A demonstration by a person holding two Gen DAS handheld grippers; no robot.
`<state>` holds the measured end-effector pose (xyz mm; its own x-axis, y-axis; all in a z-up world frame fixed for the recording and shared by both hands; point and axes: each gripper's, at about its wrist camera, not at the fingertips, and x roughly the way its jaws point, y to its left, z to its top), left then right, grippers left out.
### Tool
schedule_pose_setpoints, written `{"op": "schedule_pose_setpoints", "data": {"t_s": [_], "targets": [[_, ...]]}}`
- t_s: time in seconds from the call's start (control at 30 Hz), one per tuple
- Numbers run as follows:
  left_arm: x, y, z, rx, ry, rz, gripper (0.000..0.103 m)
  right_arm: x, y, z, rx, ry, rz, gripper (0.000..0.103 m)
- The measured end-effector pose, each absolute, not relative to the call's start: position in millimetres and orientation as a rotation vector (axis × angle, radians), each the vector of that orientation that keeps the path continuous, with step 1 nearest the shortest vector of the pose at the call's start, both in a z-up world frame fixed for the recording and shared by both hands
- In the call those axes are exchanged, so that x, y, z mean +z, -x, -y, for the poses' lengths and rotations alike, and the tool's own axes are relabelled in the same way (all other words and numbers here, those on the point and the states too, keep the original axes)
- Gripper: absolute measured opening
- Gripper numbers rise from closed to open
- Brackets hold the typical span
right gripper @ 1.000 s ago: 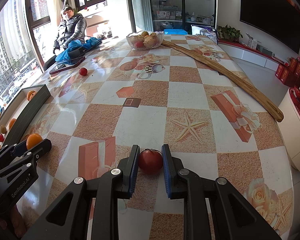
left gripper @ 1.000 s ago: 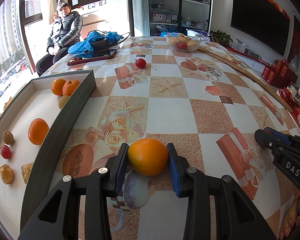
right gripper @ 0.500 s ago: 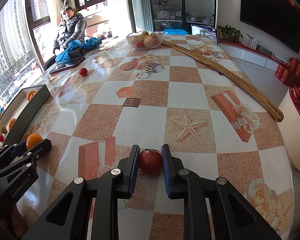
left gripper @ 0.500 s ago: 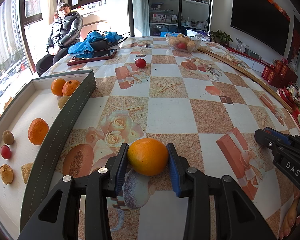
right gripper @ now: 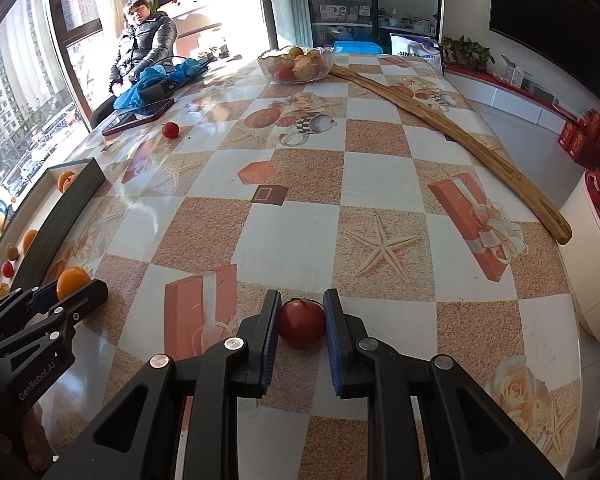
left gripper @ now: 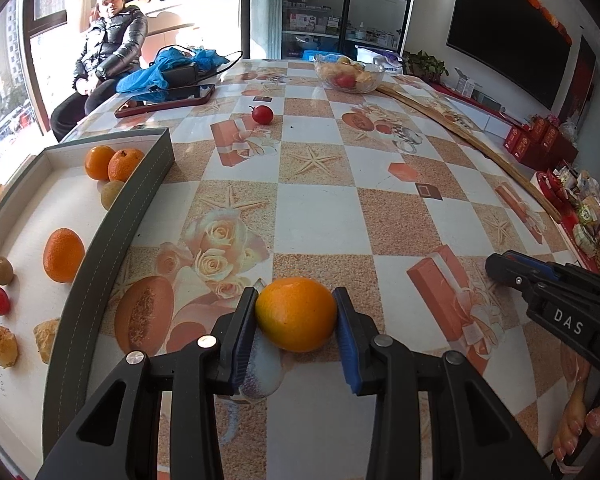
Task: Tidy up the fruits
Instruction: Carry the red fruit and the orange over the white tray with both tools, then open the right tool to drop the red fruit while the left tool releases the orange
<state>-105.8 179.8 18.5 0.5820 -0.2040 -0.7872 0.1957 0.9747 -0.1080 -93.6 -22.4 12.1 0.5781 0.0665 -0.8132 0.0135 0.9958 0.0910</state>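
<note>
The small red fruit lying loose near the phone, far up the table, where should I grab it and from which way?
Take the small red fruit across its round middle, one pad on each side, coming down from above and the near side. It lies alone on the flat table with bare cloth all round, apart from the phone. Its stem points up and left, so keep the pads below it.

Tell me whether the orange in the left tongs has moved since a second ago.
No. The orange sits between the left tongs at the same spot beside the printed melon on the tablecloth.
</note>
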Motion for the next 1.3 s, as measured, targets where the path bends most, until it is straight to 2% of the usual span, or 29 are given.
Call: {"op": "schedule_pose_setpoints", "data": {"t_s": [0.3, 0.63, 0.93, 1.3], "targets": [[67.8, 112.1, -224.0, -0.243, 0.066, -0.884, 0.041, 52.3, 82.5, 9.1, 0.110, -0.145, -0.980, 0.022], [99.9, 107.5, -323.7, -0.069, 0.097, -0.864, 0.041, 85.2, 50.2, -82.4, 0.301, -0.107, -0.990, 0.022], [79.5, 105.9, -391.3, 0.079, 0.150, -0.907, 0.041, 80.5, 15.6, -180.0, 0.534, -0.130, -1.086, 0.022], [56.8, 91.3, -396.5, 0.114, 0.135, -0.956, 0.041, 56.8, -5.7, -246.1, 0.614, -0.132, -1.193, 0.022]]}}
